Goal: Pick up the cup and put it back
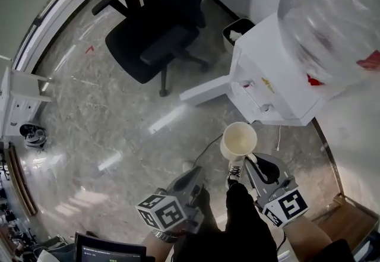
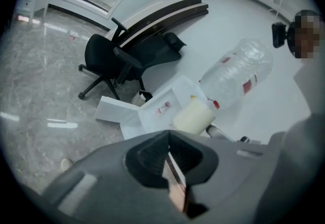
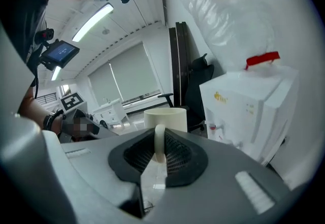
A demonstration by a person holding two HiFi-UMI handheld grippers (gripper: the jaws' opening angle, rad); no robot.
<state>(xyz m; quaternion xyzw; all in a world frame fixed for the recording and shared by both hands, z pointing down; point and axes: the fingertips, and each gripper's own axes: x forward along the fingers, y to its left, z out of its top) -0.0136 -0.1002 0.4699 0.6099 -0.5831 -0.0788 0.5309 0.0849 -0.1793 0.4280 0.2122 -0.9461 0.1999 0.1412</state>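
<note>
- The pick-up looks done: the right gripper holds the cream cup by its handle, its fingers clamped on that handle.
- The cup hangs upright in the air over the floor, just in front of the white water dispenser and resting on nothing.
- The left gripper hangs beside it with its fingers together and nothing between them.
- What is left, by this judgement, is the whole put-back: setting the cup down, probably at the dispenser, then letting go.
</note>
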